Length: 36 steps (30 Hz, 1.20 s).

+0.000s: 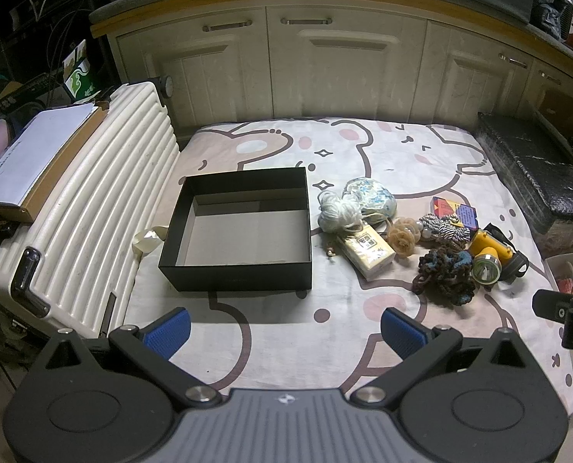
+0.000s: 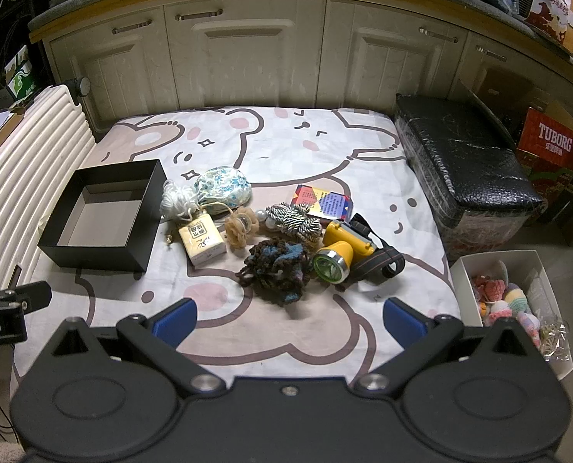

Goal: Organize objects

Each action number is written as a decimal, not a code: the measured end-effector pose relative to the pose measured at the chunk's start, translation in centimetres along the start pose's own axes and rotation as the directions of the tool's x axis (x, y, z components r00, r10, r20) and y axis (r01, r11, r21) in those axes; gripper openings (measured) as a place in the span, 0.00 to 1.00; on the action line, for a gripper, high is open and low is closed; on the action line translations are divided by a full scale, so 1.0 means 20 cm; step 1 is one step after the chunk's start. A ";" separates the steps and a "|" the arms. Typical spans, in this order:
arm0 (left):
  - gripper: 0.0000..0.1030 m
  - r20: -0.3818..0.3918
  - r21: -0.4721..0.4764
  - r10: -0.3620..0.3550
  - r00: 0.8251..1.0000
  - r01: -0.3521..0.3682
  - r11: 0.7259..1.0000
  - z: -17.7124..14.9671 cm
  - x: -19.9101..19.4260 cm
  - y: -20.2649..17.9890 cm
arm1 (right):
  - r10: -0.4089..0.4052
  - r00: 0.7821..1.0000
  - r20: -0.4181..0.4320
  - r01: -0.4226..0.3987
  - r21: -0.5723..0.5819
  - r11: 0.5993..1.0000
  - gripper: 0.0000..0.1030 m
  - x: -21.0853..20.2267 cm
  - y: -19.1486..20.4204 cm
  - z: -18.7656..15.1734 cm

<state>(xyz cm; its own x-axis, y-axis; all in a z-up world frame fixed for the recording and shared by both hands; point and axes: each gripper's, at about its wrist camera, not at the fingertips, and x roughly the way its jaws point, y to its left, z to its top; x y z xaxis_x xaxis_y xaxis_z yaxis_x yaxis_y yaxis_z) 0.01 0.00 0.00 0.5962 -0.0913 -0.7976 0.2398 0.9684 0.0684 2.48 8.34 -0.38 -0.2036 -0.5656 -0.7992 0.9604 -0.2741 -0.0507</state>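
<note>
Both grippers, left (image 1: 285, 332) and right (image 2: 290, 324), gape wide, empty. Pile (image 2: 278, 231) lies ahead of right, nearer it; box (image 1: 240, 227) ahead of left.

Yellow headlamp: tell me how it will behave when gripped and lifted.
The yellow headlamp looks rigid plastic, so it should hold shape. Its rounded lamp head may roll or slip between pads. The loose elastic strap will probably dangle and could snag the brown-and-blue yarn bundle beside it.
</note>
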 end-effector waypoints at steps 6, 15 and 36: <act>1.00 0.001 0.009 -0.008 1.000 0.008 1.000 0.00 0.00 0.00 | 0.000 1.000 0.000 0.000 0.001 1.000 1.00 0.00 0.00 0.00; 1.00 0.001 0.022 -0.021 1.000 0.021 1.000 0.00 0.00 0.00 | -0.001 1.000 -0.001 0.001 0.002 1.000 1.00 0.00 0.00 0.00; 1.00 0.104 0.068 -0.048 0.993 0.041 0.997 0.02 -0.09 0.00 | 0.004 0.996 0.086 -0.005 0.019 1.000 1.00 -0.08 -0.02 0.02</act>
<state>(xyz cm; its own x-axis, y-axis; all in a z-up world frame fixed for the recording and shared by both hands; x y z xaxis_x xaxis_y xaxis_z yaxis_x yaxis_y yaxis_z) -0.74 0.10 1.77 0.6605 -0.1612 -0.7334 0.3158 0.9457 0.0765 2.38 8.94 1.19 -0.2156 -0.6311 -0.7451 0.9576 -0.2860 -0.0347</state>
